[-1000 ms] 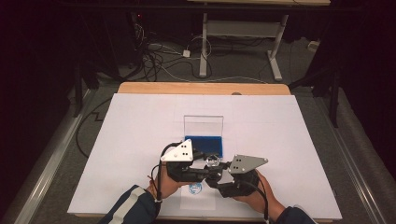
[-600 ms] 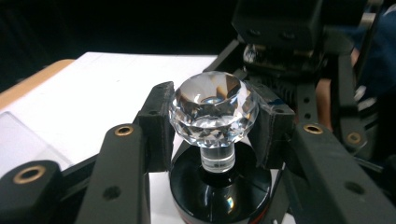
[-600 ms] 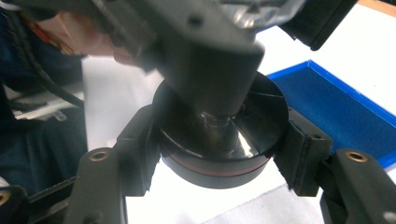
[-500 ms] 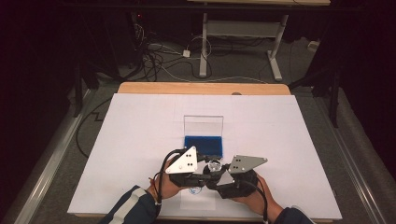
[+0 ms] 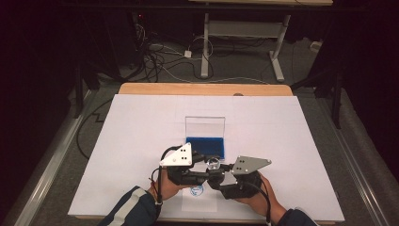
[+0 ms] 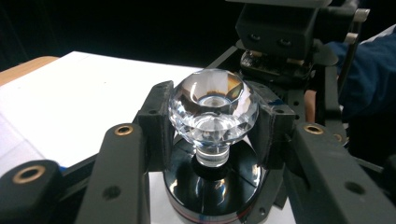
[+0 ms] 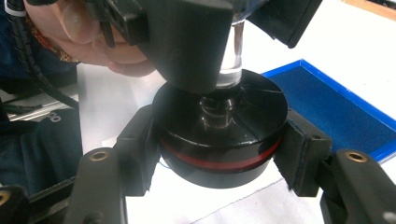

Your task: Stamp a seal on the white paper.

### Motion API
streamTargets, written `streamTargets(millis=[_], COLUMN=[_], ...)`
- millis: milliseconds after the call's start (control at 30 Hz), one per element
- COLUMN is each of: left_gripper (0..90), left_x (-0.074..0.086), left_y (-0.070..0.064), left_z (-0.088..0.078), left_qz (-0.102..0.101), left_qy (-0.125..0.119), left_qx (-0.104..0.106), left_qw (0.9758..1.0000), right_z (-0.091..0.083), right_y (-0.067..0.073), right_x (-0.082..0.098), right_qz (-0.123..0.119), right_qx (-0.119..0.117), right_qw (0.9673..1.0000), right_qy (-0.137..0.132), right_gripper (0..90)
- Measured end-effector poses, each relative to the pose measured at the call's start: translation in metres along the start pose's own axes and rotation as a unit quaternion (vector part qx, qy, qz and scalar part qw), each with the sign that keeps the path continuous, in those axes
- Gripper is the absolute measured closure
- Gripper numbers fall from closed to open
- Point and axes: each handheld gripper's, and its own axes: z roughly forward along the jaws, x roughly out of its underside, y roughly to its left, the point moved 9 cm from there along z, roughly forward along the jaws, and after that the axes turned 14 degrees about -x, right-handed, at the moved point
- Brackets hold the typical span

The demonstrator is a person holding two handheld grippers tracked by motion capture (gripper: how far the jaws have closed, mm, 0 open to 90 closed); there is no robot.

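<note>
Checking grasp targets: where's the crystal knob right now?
In the left gripper view, the crystal knob sits clamped between the left gripper jaws, atop the black round base that the right gripper holds.

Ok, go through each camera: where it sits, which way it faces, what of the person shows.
High view: above the table's near edge, looking forward and down on the white table; both forearms enter from below.
Left gripper view: rides the left tool, looking along its jaws clamped on the crystal knob.
Right gripper view: rides the right tool, shut on the black round base; fingers above.
Shared: both gripper views show knob and base.
</note>
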Motion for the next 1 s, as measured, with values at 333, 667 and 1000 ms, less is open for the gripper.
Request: streamTargets(millis=[333, 667, 1000], left_gripper=[54.0, 71.0, 66.7], left_x=[0.002, 0.006, 0.005], left_y=[-0.008, -0.007, -0.007], left_z=[0.004, 0.013, 0.013], left_qz=[0.047, 0.026, 0.029], left_qy=[0.022, 0.041, 0.055], left_qx=[-0.013, -0.024, -0.012], left_qw=[0.9986, 0.9985, 0.9980], right_z=[0.003, 0.000, -0.002], right_y=[0.002, 0.001, -0.001], right_x=[0.002, -0.006, -0.005], right_qz=[-0.003, -0.001, -0.029], right_qx=[-0.002, -0.004, 0.014], right_qw=[0.9999, 1.0000, 0.9993], right_qy=[0.015, -0.002, 0.019], right_gripper=[38.6, 38.4, 38.3])
